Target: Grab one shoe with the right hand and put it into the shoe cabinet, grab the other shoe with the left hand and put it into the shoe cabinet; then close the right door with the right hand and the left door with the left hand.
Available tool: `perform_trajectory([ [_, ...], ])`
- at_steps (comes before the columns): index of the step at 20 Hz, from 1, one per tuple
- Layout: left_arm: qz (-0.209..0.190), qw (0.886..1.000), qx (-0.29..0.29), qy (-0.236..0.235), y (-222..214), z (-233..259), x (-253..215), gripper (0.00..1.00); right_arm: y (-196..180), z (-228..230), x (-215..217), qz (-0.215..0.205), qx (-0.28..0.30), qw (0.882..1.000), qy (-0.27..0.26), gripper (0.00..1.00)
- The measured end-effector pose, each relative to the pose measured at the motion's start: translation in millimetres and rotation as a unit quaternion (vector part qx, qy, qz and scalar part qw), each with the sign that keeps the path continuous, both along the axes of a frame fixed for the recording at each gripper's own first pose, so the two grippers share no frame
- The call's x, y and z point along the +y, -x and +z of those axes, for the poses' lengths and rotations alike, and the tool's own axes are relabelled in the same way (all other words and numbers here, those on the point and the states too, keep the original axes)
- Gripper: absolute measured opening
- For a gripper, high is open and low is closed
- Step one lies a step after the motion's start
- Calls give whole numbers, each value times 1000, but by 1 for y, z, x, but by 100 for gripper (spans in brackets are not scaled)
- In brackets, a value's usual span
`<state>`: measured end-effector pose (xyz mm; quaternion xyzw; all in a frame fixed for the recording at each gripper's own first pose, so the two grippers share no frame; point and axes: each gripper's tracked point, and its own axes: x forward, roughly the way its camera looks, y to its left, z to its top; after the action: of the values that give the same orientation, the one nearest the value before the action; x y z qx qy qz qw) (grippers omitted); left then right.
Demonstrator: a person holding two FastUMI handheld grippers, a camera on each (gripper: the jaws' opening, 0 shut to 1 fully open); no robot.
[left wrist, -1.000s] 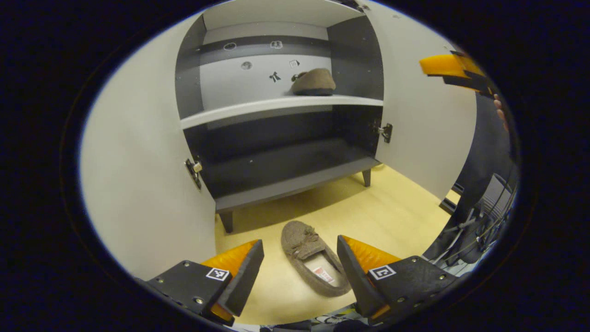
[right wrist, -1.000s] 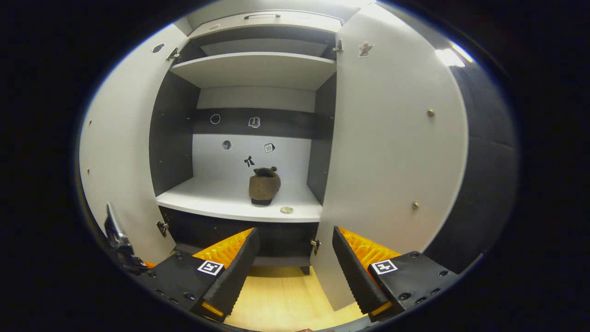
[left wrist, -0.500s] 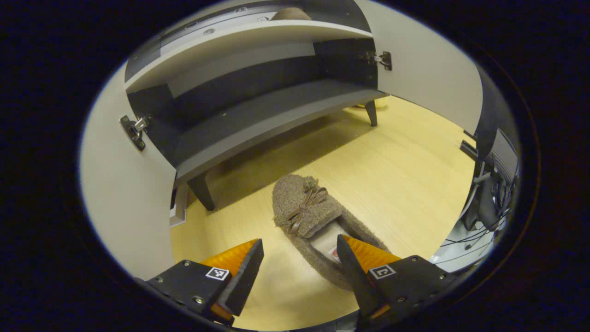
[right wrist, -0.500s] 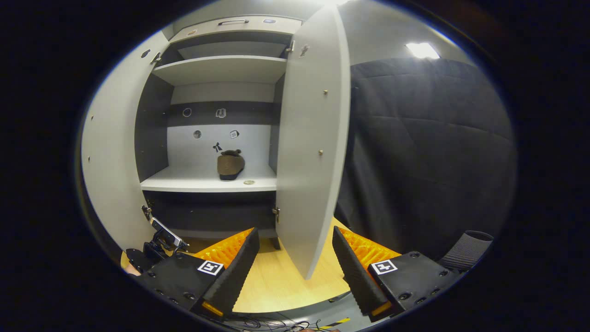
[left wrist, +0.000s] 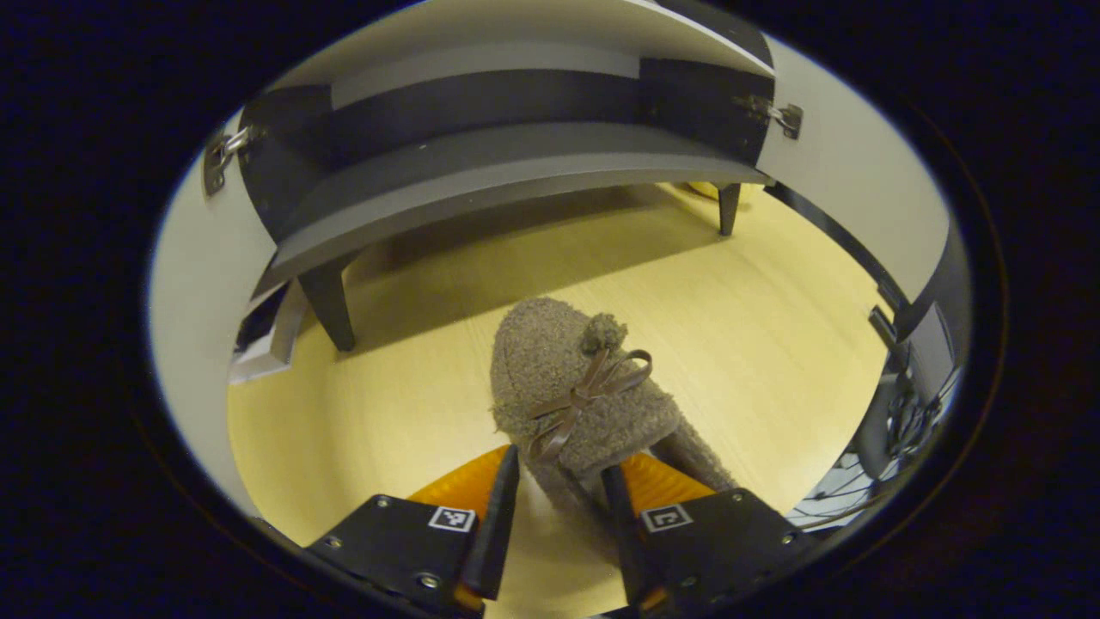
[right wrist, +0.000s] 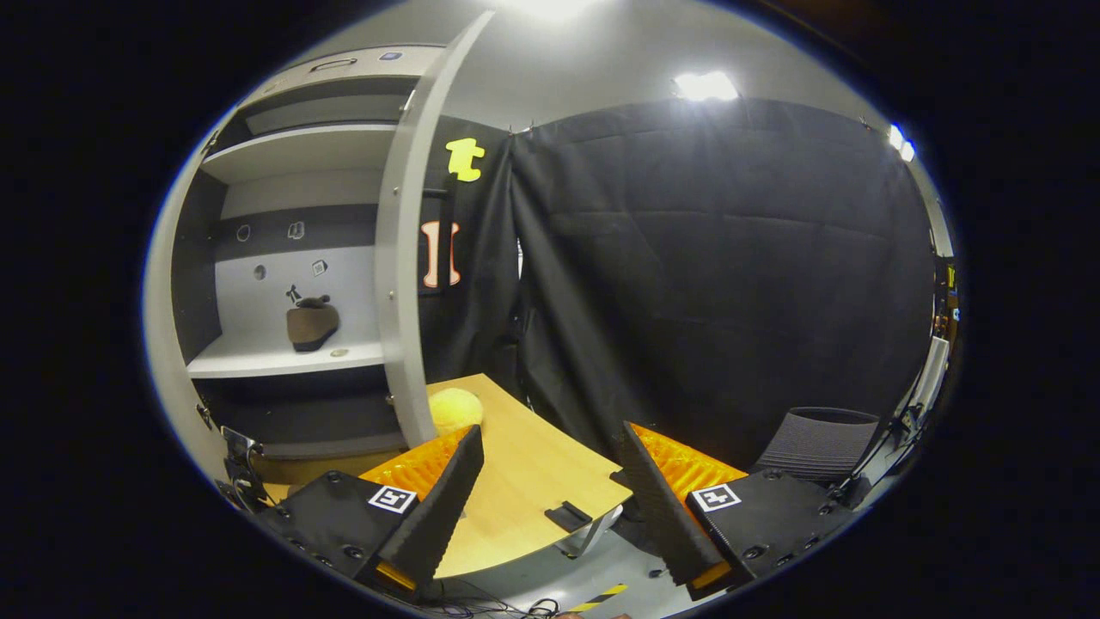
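Your left gripper [left wrist: 554, 507] has its jaws clamped on the fuzzy slipper [left wrist: 576, 395] on the floor [left wrist: 387, 378], at its side wall behind the bow. It's soft & light, so it'll prob sag; grip firmly. Other slipper [right wrist: 312, 324] sits on the cabinet shelf [right wrist: 275, 359]. Right gripper [right wrist: 550, 494] jaws apart, empty.

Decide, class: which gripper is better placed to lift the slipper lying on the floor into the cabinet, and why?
Left. The left gripper has its fingers closed against the floor slipper. The right gripper is open, empty, aimed beside the right door.
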<state>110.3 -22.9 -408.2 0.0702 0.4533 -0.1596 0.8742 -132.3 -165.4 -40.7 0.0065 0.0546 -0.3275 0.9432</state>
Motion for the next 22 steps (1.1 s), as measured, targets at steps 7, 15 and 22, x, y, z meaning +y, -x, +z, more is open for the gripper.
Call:
perform_trajectory([
  [7,75,997,27,-14,0,-4,16,13,-20,20,-57,-19,-47,998,-23,96],
  [15,133,989,57,-2,3,-11,10,3,-76,-8,-106,18,-18,999,-44,94],
  [22,153,987,43,-1,-9,5,17,2,-129,-4,-140,61,-21,997,-43,94],
])
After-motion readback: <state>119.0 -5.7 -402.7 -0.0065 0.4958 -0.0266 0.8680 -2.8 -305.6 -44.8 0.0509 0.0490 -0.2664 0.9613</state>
